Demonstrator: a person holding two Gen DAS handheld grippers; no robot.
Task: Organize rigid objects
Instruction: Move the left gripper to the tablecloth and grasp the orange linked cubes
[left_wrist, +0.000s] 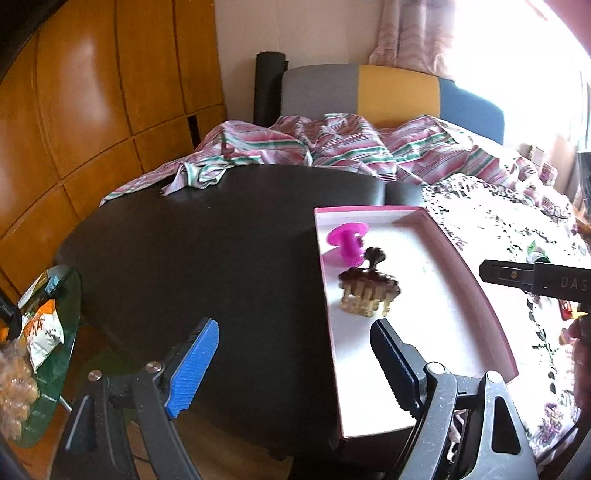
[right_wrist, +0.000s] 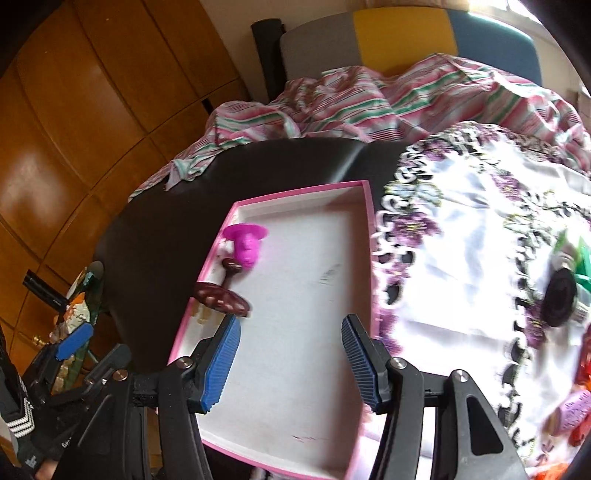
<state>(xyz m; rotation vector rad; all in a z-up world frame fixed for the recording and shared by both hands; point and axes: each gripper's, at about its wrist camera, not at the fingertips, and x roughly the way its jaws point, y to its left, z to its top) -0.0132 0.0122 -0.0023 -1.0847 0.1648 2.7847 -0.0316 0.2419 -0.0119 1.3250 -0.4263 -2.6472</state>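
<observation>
Both claws empty: left claw (left_wrist: 295, 369) wide, right claw (right_wrist: 291, 362) half open over tray (right_wrist: 295, 369). Risk I see: clipping hair clip (left_wrist: 369, 291), shoving tray off counter (left_wrist: 203, 240).

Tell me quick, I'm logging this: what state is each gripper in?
Left gripper: open, holding nothing.
Right gripper: open, holding nothing.

- One pink-rimmed shallow box (left_wrist: 406, 212), white inside.
- In it, one magenta plastic spool-shaped piece (left_wrist: 345, 245).
- Also in it, one brown claw hair clip (left_wrist: 369, 290).
- One black table (left_wrist: 203, 240).
- One floral lace cloth (right_wrist: 461, 229).
- One striped bedsheet (left_wrist: 332, 144).
- Two grippers: left (left_wrist: 295, 369), right (right_wrist: 290, 363).
</observation>
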